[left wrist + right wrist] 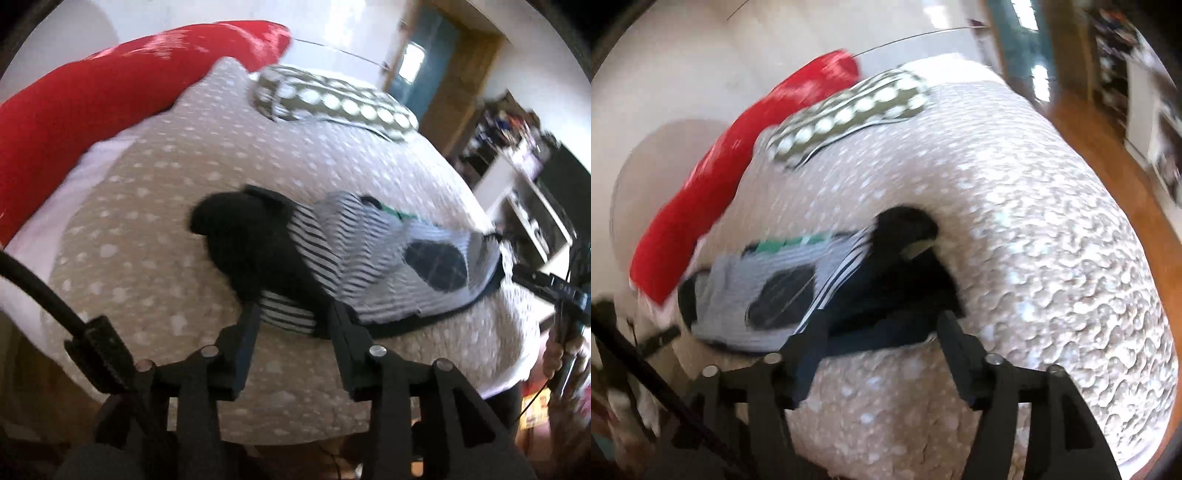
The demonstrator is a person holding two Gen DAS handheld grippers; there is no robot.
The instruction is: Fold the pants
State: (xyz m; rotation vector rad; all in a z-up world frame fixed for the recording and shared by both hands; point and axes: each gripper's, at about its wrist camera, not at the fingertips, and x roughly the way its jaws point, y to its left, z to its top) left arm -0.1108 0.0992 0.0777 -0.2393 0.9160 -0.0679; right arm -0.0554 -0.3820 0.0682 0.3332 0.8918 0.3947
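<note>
On the bed, spread with a beige quilted cover dotted in white (155, 229), lies a heap of clothes: a black soft garment (258, 240) bunched over a grey-and-white piece with black stripes and a dark oval patch (406, 258). Which of these is the pants I can't say for sure through the blur; the black cloth with its dark band along the near edge looks the likeliest.

The heap's long axis runs across the bed, roughly side to side in front of both hands. The left gripper (293, 317) comes at its black-and-striped end, fingers apart, tips right at the near edge with a striped fold showing between them. They don't seem to be pinching it. The right gripper (879, 328) stands at the other stretch of that near edge, its jaws wider apart and bracketing the dark band, again without any visible squeeze.

So each hand is at its own end of the same near hem, and neither is clearly closer. The heap lies straight ahead of and just under both sets of tips. The coming move, I'd judge, turns on both closing on that edge together.

A red cushion (74, 122) and an olive pillow with white circles (332, 99) sit well beyond, at the far side.
</note>
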